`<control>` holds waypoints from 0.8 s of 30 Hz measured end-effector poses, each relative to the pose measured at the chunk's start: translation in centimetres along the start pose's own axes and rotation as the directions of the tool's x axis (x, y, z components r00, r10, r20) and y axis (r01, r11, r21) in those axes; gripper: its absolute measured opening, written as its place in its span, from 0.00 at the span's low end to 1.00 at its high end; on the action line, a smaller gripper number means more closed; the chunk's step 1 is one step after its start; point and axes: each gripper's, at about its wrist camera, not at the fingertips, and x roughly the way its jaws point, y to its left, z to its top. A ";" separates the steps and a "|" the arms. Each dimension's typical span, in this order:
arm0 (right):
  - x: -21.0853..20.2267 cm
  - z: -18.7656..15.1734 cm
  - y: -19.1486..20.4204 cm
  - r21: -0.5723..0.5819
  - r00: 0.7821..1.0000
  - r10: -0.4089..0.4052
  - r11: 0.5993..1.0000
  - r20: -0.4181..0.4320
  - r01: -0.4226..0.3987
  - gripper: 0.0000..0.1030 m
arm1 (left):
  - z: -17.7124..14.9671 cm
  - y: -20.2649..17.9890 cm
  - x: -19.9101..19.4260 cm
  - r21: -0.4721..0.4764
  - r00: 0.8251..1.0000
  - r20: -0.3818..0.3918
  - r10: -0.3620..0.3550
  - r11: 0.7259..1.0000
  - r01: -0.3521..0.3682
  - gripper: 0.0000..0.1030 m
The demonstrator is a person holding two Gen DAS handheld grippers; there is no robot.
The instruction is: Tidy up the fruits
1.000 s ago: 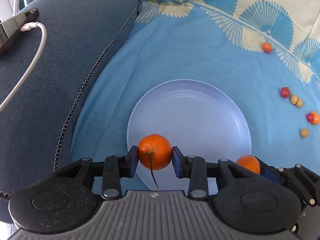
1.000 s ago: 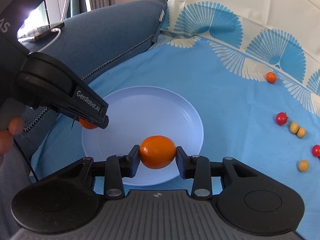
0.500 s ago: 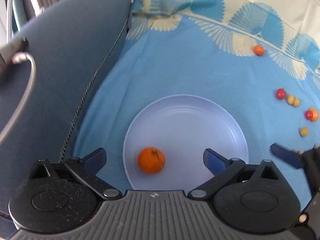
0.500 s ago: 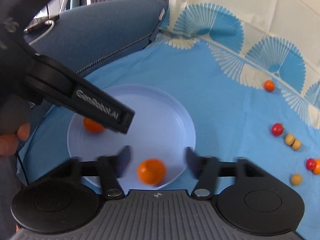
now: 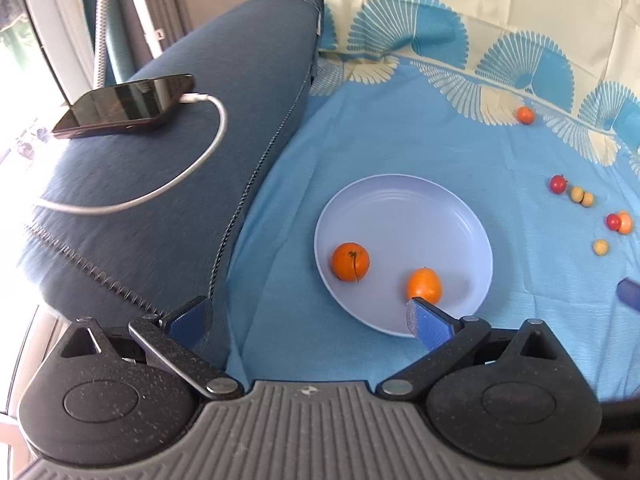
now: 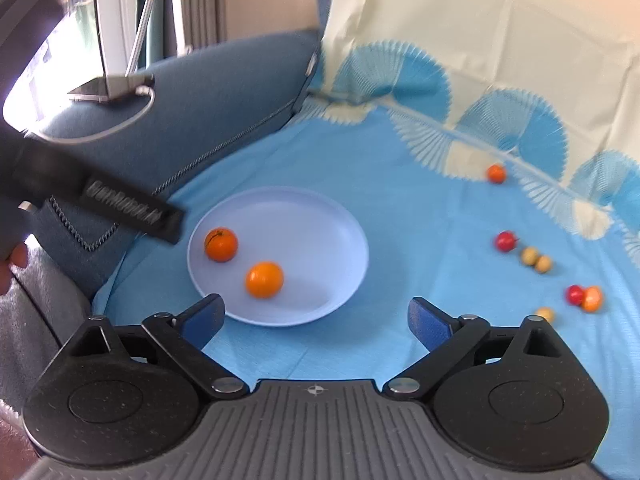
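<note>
Two oranges lie on the pale blue plate: one with a stem at its left, a smooth one near its front rim. My left gripper is open and raised, short of the plate, nothing between its fingers. My right gripper has its jaws opening wide, empty, above the cloth in front of the plate. Small fruits lie on the blue cloth to the right: a small orange one, red ones and tan ones.
A dark blue cushion borders the cloth on the left, with a phone and its white cable on top. A cream and blue patterned cloth rises at the back. A person's hand shows at the left edge.
Both grippers have let go of their oranges, which now lie on the plate. Both jaws have spread wide, and both grippers have lifted and drawn back from the plate.
</note>
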 end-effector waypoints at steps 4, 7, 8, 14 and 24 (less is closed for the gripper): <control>-2.3 0.1 -0.6 0.064 0.999 -0.007 0.998 0.043 0.004 0.97 | -0.8 -0.1 -1.7 0.006 1.000 0.025 -0.013 1.000 0.012 1.00; -3.9 -0.3 -0.7 0.071 0.998 -0.002 0.997 0.066 -0.003 0.97 | -1.1 -0.3 -3.1 0.008 0.998 0.057 -0.014 1.000 0.013 1.00; -4.5 -0.6 -0.7 0.067 0.997 -0.002 0.998 0.077 -0.004 0.98 | -1.2 -0.5 -3.5 0.010 0.998 0.069 -0.013 1.000 0.012 1.00; -7.0 -1.3 -0.6 0.071 0.993 -0.003 0.997 0.120 -0.005 0.99 | -2.1 -1.5 -5.4 0.033 0.994 0.110 -0.021 0.999 0.017 1.00; -8.4 -1.7 -0.7 0.075 0.989 -0.011 0.997 0.149 0.000 0.99 | -3.0 -2.1 -6.4 0.050 0.992 0.124 -0.030 0.998 0.024 1.00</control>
